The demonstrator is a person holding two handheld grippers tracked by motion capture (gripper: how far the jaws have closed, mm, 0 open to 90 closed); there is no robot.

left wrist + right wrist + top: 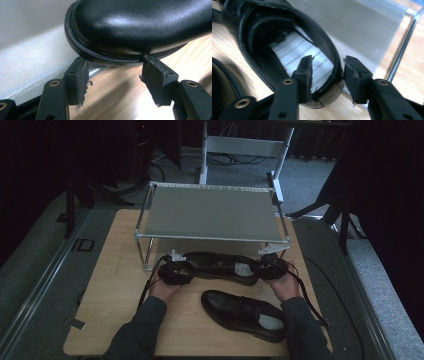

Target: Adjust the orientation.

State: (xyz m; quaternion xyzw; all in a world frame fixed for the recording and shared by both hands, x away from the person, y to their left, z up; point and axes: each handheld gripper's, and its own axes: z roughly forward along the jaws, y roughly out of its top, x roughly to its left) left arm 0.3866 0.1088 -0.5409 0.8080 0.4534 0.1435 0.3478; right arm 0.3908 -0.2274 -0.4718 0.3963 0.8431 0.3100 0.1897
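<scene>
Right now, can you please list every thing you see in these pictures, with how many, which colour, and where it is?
shoes: 2, black; far shoe lies across the table under the rack's front edge, between the two claws; near shoe lies nearer the person, toward the right.
rack: 1, grey shelf on metal legs, at the table's far half.
table: 1, light wood.
frame: 1, pale, on the floor behind the rack.
left claw: 1, black, open, its jaws at the far shoe's toe.
right claw: 1, black, open, one jaw inside the far shoe's heel, one outside.
sleeves: 2, dark, at the bottom edge of the high view.
</scene>
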